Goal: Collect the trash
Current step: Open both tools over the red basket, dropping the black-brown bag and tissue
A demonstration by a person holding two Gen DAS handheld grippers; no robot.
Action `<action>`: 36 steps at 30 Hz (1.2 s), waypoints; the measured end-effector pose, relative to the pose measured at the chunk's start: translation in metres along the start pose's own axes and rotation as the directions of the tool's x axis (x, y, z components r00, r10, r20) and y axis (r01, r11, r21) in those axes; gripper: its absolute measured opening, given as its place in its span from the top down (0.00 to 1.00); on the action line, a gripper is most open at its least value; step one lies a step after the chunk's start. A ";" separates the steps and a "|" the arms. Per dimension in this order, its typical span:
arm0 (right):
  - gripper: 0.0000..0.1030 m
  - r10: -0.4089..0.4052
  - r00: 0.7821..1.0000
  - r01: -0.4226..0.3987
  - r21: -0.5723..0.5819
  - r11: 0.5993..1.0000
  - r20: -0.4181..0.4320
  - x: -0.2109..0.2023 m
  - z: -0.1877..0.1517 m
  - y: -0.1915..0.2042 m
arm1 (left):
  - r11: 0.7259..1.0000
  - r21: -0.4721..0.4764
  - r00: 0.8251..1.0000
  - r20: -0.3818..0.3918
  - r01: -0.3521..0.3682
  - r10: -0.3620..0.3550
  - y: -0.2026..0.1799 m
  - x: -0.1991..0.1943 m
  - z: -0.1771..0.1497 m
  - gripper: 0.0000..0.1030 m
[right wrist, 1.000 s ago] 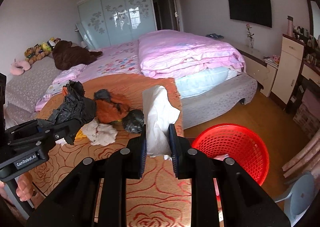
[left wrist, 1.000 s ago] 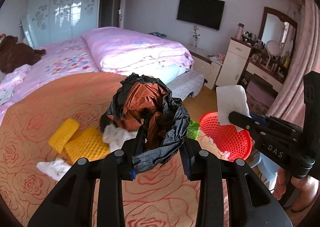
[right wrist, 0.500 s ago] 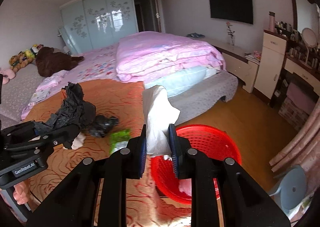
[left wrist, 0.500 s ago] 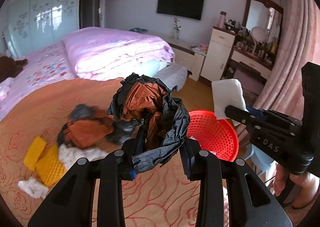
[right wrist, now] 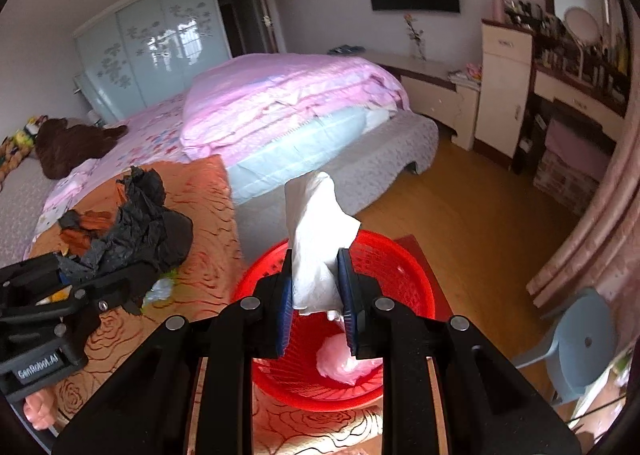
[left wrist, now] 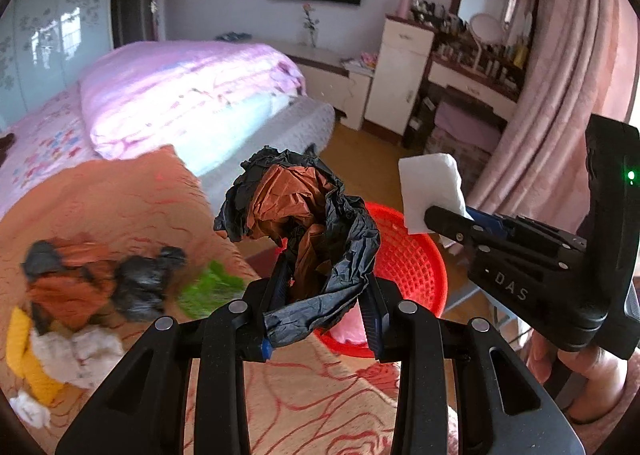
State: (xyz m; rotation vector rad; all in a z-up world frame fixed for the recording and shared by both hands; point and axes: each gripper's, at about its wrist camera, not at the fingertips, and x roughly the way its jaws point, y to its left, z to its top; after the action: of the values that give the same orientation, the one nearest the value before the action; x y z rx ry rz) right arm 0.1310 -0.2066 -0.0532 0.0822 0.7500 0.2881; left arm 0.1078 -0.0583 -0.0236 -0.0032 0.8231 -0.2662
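Observation:
My left gripper (left wrist: 326,291) is shut on a crumpled black and brown plastic bag (left wrist: 304,223), held above the orange bedspread near the red basket (left wrist: 412,267). My right gripper (right wrist: 316,291) is shut on a white tissue (right wrist: 316,239) and hangs over the red basket (right wrist: 404,275), which holds a pink wad (right wrist: 344,359). The right gripper with the tissue (left wrist: 430,191) also shows in the left wrist view, and the bag (right wrist: 136,227) shows in the right wrist view.
More trash lies on the orange bedspread (left wrist: 120,211): a brown and black bag pile (left wrist: 92,287), green scrap (left wrist: 208,291), white tissues (left wrist: 76,351), yellow pieces (left wrist: 24,355). A blue stool (right wrist: 576,343) stands right of the basket. A dresser (right wrist: 576,75) and curtain (right wrist: 600,223) are behind.
Both grippers have swung right, away from the trash pile. The right gripper with the tissue is now over the red basket; the left gripper with the bag is closer to it.

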 end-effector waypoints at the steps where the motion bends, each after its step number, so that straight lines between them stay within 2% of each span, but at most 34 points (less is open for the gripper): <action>1: 0.80 -0.006 1.000 0.006 0.006 1.000 -0.009 0.004 -0.002 -0.003 | 1.000 0.003 1.000 -0.012 0.004 -0.004 -0.002 0.005 -0.001 0.69; 10: 0.79 -0.037 0.996 0.040 0.032 0.999 -0.085 0.033 -0.015 -0.020 | 0.999 -0.012 0.995 -0.099 0.030 -0.031 -0.005 0.045 -0.002 0.69; 16: 0.77 -0.044 0.992 0.049 0.046 0.998 -0.117 0.044 -0.020 -0.026 | 0.999 -0.019 0.991 -0.126 0.038 -0.040 -0.006 0.058 -0.003 0.66; 20: 0.70 -0.047 0.992 0.054 0.049 0.997 -0.118 0.046 -0.019 -0.028 | 0.999 -0.022 0.991 -0.129 0.036 -0.038 -0.005 0.060 -0.003 0.60; 22: 0.60 -0.047 0.992 0.053 0.055 0.997 -0.117 0.046 -0.019 -0.028 | 0.999 -0.023 0.991 -0.127 0.031 -0.034 -0.006 0.060 -0.003 0.53; 24: 0.55 -0.051 0.992 0.058 0.060 0.997 -0.114 0.047 -0.020 -0.031 | 0.999 -0.027 0.992 -0.122 0.026 -0.029 -0.005 0.058 -0.003 0.47; 28: 0.53 -0.056 0.992 0.064 0.065 0.996 -0.110 0.046 -0.020 -0.033 | 0.999 -0.037 0.993 -0.112 0.020 -0.024 -0.001 0.054 -0.001 0.40; 36: 0.50 -0.076 0.994 0.080 0.057 0.995 -0.081 0.037 -0.017 -0.031 | 0.998 -0.063 0.997 -0.075 0.001 -0.006 0.008 0.036 -0.002 0.37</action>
State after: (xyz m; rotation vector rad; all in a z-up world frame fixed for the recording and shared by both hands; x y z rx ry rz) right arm 0.1522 -0.2261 -0.0957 0.0987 0.8379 0.1951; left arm 0.1317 -0.0592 -0.0520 -0.0542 0.9058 -0.2446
